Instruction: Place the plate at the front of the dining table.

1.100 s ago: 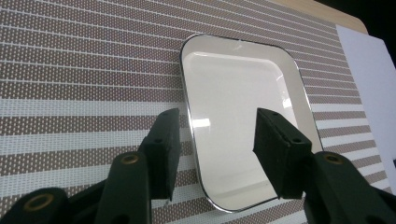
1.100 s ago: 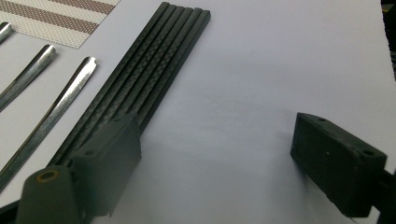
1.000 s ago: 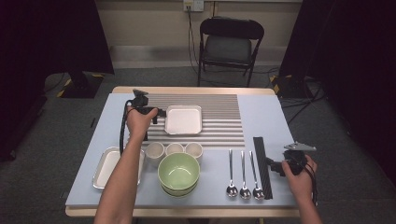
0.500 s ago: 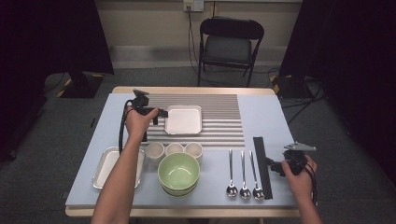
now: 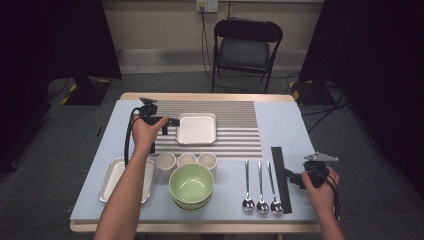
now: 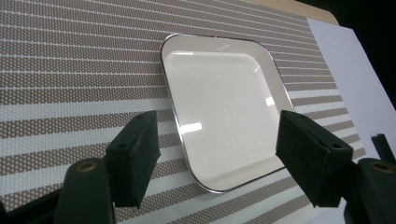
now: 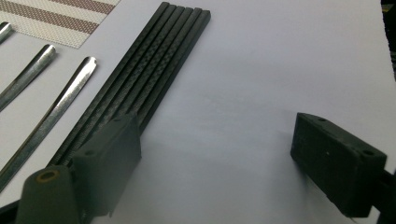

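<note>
In the high view the left gripper (image 5: 172, 121) sits left of centre in the frame, held level above the striped placemat (image 5: 240, 127), with its jaws pointing at the near left edge of the square white plate (image 5: 197, 128). The left gripper view shows the plate (image 6: 224, 102) lying flat on the placemat (image 6: 70, 70) in the middle of the frame; the two black jaws stand wide apart on either side of its near corner, released, having just been opening, and neither pad touches the rim. At the lower right of the high view the right gripper (image 5: 291, 178) rests low over the pale blue tabletop (image 5: 290, 125), just beside a bundle of black chopsticks (image 5: 281, 177). In the right gripper view its jaws are spread wide over the bare tabletop (image 7: 280, 56) and grasp nothing, with the chopsticks (image 7: 154, 70) running up from behind the left jaw and spoon handles (image 7: 51, 116) at the left edge. Toward the bottom centre of the high view stand a green bowl (image 5: 191, 183), three small cups (image 5: 186, 160) and three spoons (image 5: 260, 187), with a metal tray (image 5: 112, 177) at lower left.
</note>
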The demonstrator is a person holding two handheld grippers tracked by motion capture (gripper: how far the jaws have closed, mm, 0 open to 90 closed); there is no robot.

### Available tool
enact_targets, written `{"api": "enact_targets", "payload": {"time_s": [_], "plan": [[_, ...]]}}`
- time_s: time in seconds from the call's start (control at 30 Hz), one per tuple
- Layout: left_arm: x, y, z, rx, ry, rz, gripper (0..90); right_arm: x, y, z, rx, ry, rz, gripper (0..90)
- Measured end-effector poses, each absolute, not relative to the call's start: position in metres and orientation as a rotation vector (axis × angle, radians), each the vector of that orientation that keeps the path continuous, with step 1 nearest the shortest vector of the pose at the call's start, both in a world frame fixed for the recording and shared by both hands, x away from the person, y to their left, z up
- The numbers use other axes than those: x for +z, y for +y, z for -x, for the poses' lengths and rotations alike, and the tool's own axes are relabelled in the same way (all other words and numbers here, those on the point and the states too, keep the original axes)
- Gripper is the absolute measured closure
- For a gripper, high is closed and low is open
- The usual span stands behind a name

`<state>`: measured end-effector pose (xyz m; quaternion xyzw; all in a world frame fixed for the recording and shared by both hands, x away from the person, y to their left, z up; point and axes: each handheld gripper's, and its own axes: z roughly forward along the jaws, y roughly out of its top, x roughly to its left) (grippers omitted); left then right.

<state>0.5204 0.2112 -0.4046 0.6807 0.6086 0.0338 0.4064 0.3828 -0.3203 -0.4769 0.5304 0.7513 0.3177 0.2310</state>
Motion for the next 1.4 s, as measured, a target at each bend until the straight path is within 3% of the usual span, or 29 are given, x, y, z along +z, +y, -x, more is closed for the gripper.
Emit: {"api": "enact_targets", "payload": {"time_s": [0.97, 1.4], "plan": [[-0.401, 0.222, -0.506, 0.09, 1.44, -1.802, 20.9, -0.477, -0.32, -0.383, 0.873, 2.067, -1.458, 14.9], [-0.4, 0.226, -0.499, 0.08, 1.441, -1.838, 21.7, -0.477, -0.32, -0.383, 0.873, 2.067, -1.457, 14.8]]}}
